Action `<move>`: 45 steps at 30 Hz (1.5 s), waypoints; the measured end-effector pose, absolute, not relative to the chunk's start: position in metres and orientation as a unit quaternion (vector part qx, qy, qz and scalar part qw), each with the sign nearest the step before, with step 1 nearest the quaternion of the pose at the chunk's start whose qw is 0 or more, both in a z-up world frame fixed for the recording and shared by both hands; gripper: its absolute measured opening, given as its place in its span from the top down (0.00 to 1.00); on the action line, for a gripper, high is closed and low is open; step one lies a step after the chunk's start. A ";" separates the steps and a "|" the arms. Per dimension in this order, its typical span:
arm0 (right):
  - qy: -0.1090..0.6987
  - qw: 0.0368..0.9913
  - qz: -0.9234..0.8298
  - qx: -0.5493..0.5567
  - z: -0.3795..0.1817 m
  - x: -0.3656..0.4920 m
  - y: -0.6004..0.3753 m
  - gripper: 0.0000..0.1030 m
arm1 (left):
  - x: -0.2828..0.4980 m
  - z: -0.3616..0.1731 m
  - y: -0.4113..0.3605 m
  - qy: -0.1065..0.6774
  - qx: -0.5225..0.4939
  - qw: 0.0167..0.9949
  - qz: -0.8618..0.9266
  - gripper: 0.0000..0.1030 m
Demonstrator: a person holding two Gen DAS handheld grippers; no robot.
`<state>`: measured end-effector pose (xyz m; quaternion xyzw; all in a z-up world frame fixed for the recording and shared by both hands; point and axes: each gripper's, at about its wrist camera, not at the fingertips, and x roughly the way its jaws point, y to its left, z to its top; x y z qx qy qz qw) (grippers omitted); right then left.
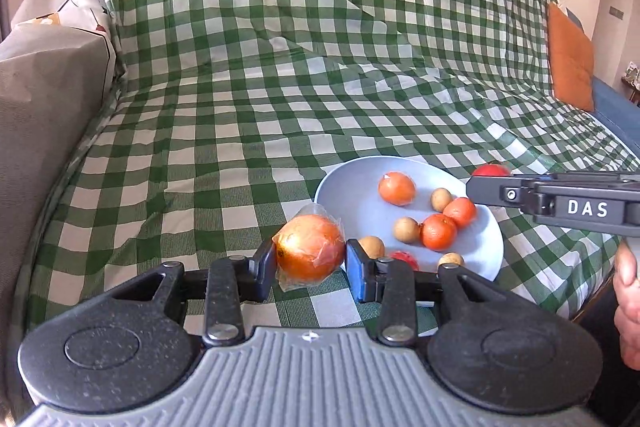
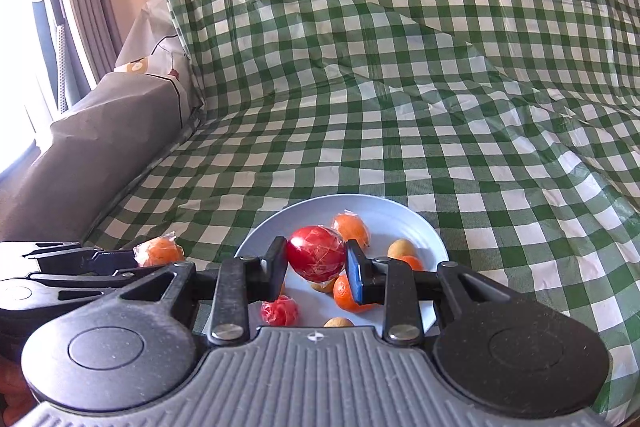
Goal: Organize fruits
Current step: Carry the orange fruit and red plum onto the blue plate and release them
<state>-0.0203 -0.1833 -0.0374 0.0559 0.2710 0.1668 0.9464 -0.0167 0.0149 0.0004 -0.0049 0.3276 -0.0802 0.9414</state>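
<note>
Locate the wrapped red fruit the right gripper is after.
In the right wrist view, the wrapped red fruit sits clamped in the right gripper, held above the near-left part of the blue plate.

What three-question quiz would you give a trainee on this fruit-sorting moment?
1. True or false: the left gripper holds a wrapped orange.
2. Multiple choice: the red fruit in the right gripper is (a) lying on the checked cloth, (b) held over the plate, (c) resting on the armrest.
3. Fill in: the plate is pale ____.

Key
1. True; its fingers close on the fruit, beside the plate's near rim.
2. b; plate and smaller fruits show behind and below it.
3. Blue.
</note>
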 end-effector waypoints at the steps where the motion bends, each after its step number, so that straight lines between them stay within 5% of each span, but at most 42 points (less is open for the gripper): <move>1: 0.272 0.946 0.166 0.054 -0.038 -0.019 -0.182 0.69 | -0.016 0.000 0.016 0.327 -0.006 0.941 -0.081 0.60; 45: 0.292 0.949 0.108 0.039 -0.054 0.009 -0.174 0.68 | 0.027 -0.013 -0.019 0.324 -0.038 0.935 -0.140 0.60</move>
